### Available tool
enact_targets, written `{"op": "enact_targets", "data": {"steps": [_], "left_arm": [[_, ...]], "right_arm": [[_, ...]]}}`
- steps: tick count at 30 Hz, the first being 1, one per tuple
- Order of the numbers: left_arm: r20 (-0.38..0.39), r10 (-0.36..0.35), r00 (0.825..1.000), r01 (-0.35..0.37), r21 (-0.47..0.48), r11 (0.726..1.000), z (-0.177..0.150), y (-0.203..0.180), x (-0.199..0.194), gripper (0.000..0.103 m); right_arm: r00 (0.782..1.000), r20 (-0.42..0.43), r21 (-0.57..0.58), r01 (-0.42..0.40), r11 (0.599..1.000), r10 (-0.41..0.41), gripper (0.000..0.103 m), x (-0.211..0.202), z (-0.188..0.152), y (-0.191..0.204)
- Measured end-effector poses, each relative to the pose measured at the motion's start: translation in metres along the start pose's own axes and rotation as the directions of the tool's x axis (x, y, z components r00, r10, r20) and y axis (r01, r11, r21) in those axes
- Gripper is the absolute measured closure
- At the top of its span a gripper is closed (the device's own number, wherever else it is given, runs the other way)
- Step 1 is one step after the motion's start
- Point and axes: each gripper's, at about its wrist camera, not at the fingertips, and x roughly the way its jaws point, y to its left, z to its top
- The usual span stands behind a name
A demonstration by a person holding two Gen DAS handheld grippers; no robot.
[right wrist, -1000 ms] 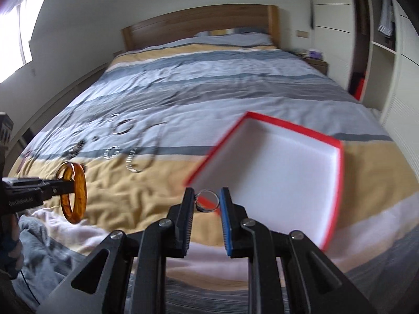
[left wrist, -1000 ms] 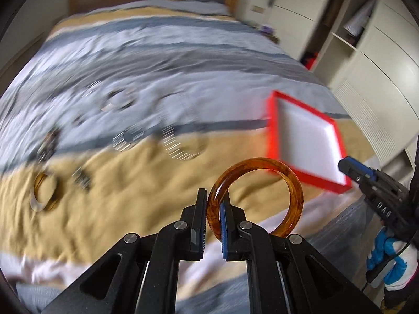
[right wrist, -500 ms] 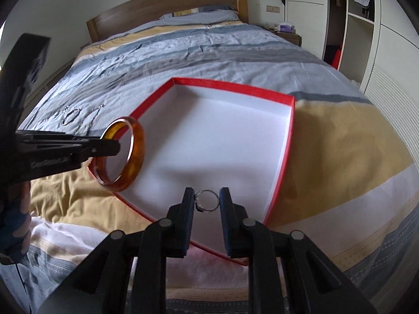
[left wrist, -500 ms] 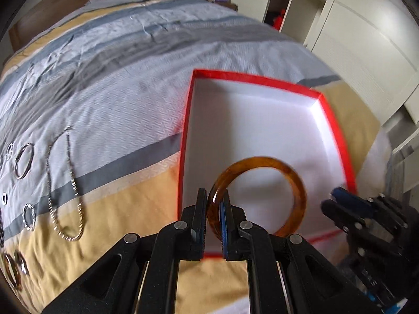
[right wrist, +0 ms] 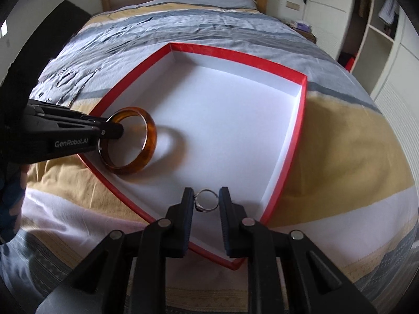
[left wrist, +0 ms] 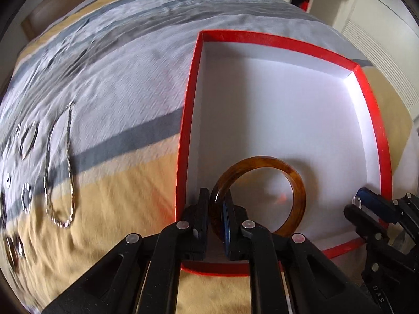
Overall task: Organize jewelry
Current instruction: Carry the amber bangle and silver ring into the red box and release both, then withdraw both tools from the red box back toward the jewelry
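**Bangle and ring over the box**

My left tongs [left wrist: 215, 210] pinch the amber translucent bangle [left wrist: 294, 183] at lower centre, over the white-floored red cardboard box [left wrist: 373, 110] on the striped bed [left wrist: 117, 73]. My right tongs [right wrist: 206, 204] clasp a thin silver ring [right wrist: 207, 201] above the box's near corner. Silver chains [left wrist: 59, 167] lie far left.

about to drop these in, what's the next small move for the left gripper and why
Probably open the left gripper to release the amber bangle. It is shut on the bangle's rim, already inside the red-edged box, low over the white floor, where its shadow lies close by. The right gripper, shut on a small silver ring, sits apart at the near edge.
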Motion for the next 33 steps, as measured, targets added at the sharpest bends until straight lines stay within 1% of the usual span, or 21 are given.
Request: {"op": "enact_targets", "data": {"steps": [4,8,12,14,15,16,18,19,20,21,22,23,25,27,28,31,33], "left_arm": [[-0.017,0.014,1.000,-0.014,-0.053,0.998,-0.007,0.003,-0.002,0.091],[-0.031,0.022,0.999,-0.024,-0.062,0.998,-0.009,0.002,-0.003,0.091],[-0.036,0.001,0.999,-0.004,-0.069,0.998,-0.006,0.005,-0.003,0.090],[-0.038,-0.011,0.999,0.008,-0.072,0.997,-0.001,0.009,-0.002,0.090],[-0.038,-0.021,0.999,0.018,-0.074,0.997,0.000,0.010,-0.003,0.090],[-0.035,-0.032,0.999,0.030,-0.076,0.997,0.001,0.011,-0.005,0.090],[-0.026,-0.055,0.998,0.053,-0.074,0.996,0.002,0.011,-0.012,0.085],[-0.020,-0.062,0.998,0.061,-0.070,0.996,0.002,0.009,-0.016,0.078],[-0.012,-0.073,0.997,0.072,-0.067,0.995,0.001,0.008,-0.020,0.070],[0.003,-0.088,0.996,0.088,-0.064,0.994,0.001,0.007,-0.027,0.066],[0.017,-0.085,0.996,0.086,-0.061,0.994,0.001,0.006,-0.033,0.055],[0.038,-0.079,0.996,0.081,-0.059,0.995,0.001,0.006,-0.041,0.046],[0.084,-0.093,0.992,0.098,-0.058,0.993,0.000,0.007,-0.061,0.044],[0.117,-0.113,0.987,0.121,-0.061,0.991,-0.002,0.010,-0.082,0.044],[0.133,-0.112,0.985,0.121,-0.060,0.991,-0.005,0.010,-0.091,0.043],[0.196,-0.086,0.977,0.095,-0.037,0.995,-0.015,0.009,-0.123,0.039],[0.233,-0.042,0.972,0.049,-0.020,0.999,-0.027,0.014,-0.146,0.037]], "right_arm": [[1.000,-0.003,-0.019,-0.030,0.999,0.030,0.085,0.002,0.002,-0.004],[0.999,-0.014,-0.032,-0.048,0.998,0.048,0.085,0.002,0.003,-0.004],[0.998,-0.028,-0.037,-0.062,0.997,0.061,0.083,0.000,0.006,-0.005],[0.998,-0.037,-0.045,-0.057,0.997,0.056,0.083,-0.003,0.008,-0.006],[0.998,-0.039,-0.045,-0.049,0.998,0.047,0.081,-0.005,0.009,-0.006],[0.998,-0.039,-0.036,-0.057,0.998,0.056,0.078,-0.008,0.009,-0.008],[0.997,-0.028,-0.019,-0.066,0.998,0.065,0.073,-0.016,0.009,-0.009],[0.998,-0.017,-0.018,-0.060,0.998,0.060,0.071,-0.022,0.009,-0.008],[0.999,-0.008,-0.015,-0.053,0.998,0.053,0.063,-0.027,0.008,-0.007],[0.999,0.002,-0.009,-0.053,0.999,0.053,0.061,-0.032,0.009,-0.007],[0.999,0.012,0.004,-0.048,0.999,0.048,0.060,-0.039,0.007,-0.008],[0.999,0.020,0.012,-0.045,0.999,0.045,0.060,-0.044,0.007,-0.009],[0.999,0.042,0.030,-0.032,0.999,0.030,0.060,-0.059,0.003,-0.012],[0.998,0.063,0.050,-0.024,0.998,0.020,0.060,-0.073,0.001,-0.014],[0.997,0.074,0.058,-0.020,0.998,0.015,0.060,-0.082,0.000,-0.015],[0.994,0.110,0.074,-0.012,0.997,0.004,0.060,-0.105,-0.002,-0.012],[0.989,0.147,0.074,-0.013,0.997,0.002,0.060,-0.125,-0.001,-0.005]]}}
